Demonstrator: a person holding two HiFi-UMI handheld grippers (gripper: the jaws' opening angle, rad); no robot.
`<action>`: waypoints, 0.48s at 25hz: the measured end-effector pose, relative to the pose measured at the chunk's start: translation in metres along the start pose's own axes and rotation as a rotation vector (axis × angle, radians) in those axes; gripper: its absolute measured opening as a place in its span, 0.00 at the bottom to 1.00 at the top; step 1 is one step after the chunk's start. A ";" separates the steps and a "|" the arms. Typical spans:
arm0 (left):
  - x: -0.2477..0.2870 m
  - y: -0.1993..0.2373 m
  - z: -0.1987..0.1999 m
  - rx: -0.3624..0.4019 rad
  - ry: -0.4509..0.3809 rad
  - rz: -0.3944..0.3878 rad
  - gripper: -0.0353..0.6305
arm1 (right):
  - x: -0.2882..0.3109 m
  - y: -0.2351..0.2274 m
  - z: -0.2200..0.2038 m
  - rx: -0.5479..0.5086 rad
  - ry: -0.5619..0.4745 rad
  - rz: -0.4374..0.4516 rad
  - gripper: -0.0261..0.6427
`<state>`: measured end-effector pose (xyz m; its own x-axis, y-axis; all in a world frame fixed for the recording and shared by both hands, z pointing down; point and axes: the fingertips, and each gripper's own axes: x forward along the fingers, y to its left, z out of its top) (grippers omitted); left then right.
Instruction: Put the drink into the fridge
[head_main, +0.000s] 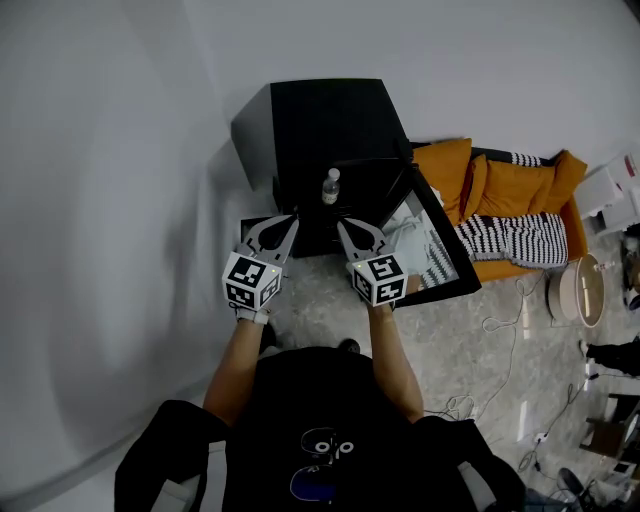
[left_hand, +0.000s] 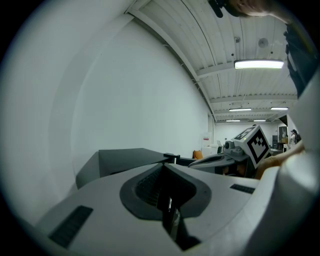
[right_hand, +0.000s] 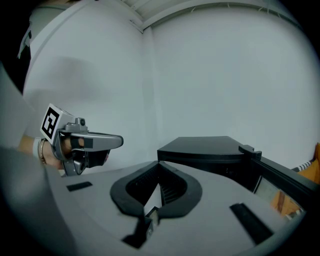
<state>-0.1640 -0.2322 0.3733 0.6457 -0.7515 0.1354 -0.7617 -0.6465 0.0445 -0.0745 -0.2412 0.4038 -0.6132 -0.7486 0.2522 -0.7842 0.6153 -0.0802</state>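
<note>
1. Left tool (head_main: 292, 219) has its jaws pressed together on nothing; the right tool (head_main: 341, 223) is likewise closed and empty.
2. Just ahead of both tips, roughly between them and slightly nearer the right tool, the drink (head_main: 330, 187) stands upright, seemingly already inside the open black fridge (head_main: 320, 120).
3. Beside the right tool, the fridge's glass door (head_main: 440, 250) hangs open to the right; swinging it closed looks like what remains.

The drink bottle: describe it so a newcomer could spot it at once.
Find the black fridge against the white wall, its glass door swung open. At its open front stands a clear bottle, upright and pale-capped, the only light thing against the dark cabinet.
</note>
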 end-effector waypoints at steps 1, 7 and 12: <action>0.000 0.000 -0.001 0.000 -0.001 -0.001 0.06 | 0.000 0.000 -0.001 -0.001 0.001 -0.001 0.04; 0.001 -0.002 -0.004 0.002 0.000 -0.003 0.06 | 0.000 0.001 -0.008 -0.006 0.011 0.005 0.04; -0.001 -0.005 -0.005 0.000 0.003 -0.007 0.06 | -0.002 0.001 -0.008 -0.008 0.011 0.007 0.04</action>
<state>-0.1608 -0.2279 0.3777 0.6507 -0.7467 0.1378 -0.7572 -0.6516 0.0451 -0.0734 -0.2372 0.4112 -0.6177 -0.7413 0.2624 -0.7789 0.6227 -0.0746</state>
